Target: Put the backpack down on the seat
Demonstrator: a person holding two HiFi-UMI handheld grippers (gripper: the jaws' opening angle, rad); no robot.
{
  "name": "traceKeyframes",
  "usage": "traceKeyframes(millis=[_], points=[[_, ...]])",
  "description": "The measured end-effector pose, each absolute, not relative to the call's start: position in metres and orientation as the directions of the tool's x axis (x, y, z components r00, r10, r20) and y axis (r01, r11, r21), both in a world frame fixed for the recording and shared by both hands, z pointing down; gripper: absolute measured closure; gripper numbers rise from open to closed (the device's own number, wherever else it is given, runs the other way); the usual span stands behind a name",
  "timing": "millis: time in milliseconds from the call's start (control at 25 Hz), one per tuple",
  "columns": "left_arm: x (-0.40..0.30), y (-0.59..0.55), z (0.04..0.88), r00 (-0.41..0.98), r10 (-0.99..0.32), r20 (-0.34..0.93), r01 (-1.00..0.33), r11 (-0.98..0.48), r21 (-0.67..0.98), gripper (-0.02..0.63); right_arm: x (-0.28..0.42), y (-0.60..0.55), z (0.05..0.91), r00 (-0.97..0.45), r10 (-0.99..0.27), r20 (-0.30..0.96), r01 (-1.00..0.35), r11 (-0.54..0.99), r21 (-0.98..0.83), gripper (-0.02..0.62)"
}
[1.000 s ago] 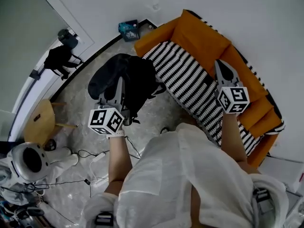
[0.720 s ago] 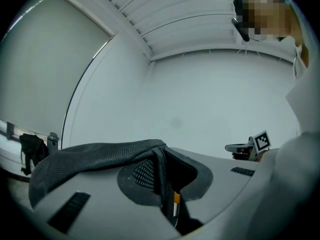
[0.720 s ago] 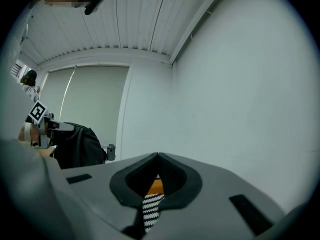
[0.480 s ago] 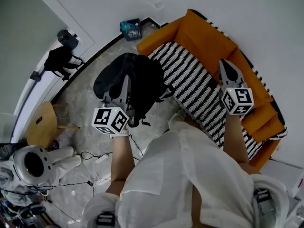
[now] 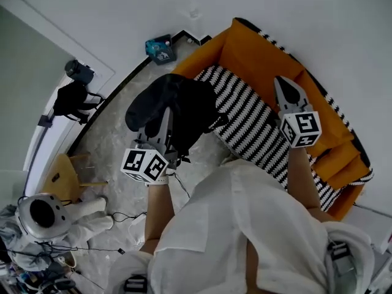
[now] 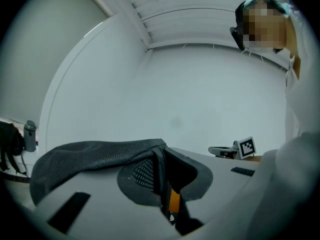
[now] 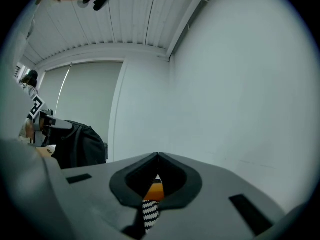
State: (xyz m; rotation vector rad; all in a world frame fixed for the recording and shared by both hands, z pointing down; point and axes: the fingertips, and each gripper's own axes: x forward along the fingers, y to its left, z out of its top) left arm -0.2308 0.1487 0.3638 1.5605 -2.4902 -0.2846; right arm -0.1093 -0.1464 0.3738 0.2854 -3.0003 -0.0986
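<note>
two tools are in your hands, both shut. far to the left, a wooden stool [image 5: 58, 175] stands on the pale floor [image 5: 116, 143], well apart from everything you are handling. a teal box [image 5: 160, 48] sits against the wall, just beyond the sofa's left end.

your left tool [image 5: 167, 112] is clamped on the black backpack [image 5: 184, 103]. its own view shows the jaws pressed together on a grey mesh strap [image 6: 95, 154], which drapes off to the left over the tool's nose. the backpack hangs from that grip at the left end of the sofa. most of it is over the floor, and from the head view its right edge overlaps the near left corner of the striped seat [image 5: 251, 118]. you cannot tell from these views whether the bag touches the seat.

further right, the black-and-white striped seat runs diagonally, with the orange backrest [image 5: 263, 54] behind it against the wall.

your right tool [image 5: 283, 83] hovers over the seat near the backrest, well apart from the backpack. its jaws are closed on each other with nothing between them. only a sliver of orange and stripes shows through the notch below the tips.
</note>
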Motion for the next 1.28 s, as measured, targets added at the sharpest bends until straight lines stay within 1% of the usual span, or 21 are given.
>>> traceKeyframes(millis=[200,400,640,760,1040,1280], points=[[-0.251,0.095,0.354,-0.359,-0.932,0.043,-0.896,0.358,0.262,0.561,-0.123,-0.19,0.371,-0.971,-0.21,0.114,-0.202,0.977,0.072,0.578],[-0.266,0.045,0.356,-0.211,-0.977,0.038,-0.934,0.213,0.286,0.561,-0.128,-0.222,0.37,-0.965,-0.24,0.102,-0.233,0.97,0.069,0.577],[-0.263,-0.03,0.372,-0.046,-0.995,0.09,-0.964,0.068,0.259,0.561,-0.115,-0.245,0.38,-0.946,-0.305,0.112,-0.301,0.952,0.051,0.577],[-0.259,-0.066,0.385,0.059,-0.993,0.106,-0.959,-0.026,0.283,0.561,-0.106,-0.258,0.387,-0.93,-0.345,0.125,-0.342,0.939,0.044,0.577],[-0.242,-0.134,0.424,0.34,-0.929,0.145,-0.879,-0.26,0.399,0.561,-0.076,-0.299,0.397,-0.843,-0.519,0.146,-0.523,0.852,0.012,0.578],[-0.216,-0.178,0.459,0.571,-0.795,0.205,-0.777,-0.443,0.447,0.561,-0.054,-0.308,0.407,-0.732,-0.656,0.184,-0.666,0.746,0.012,0.577]])
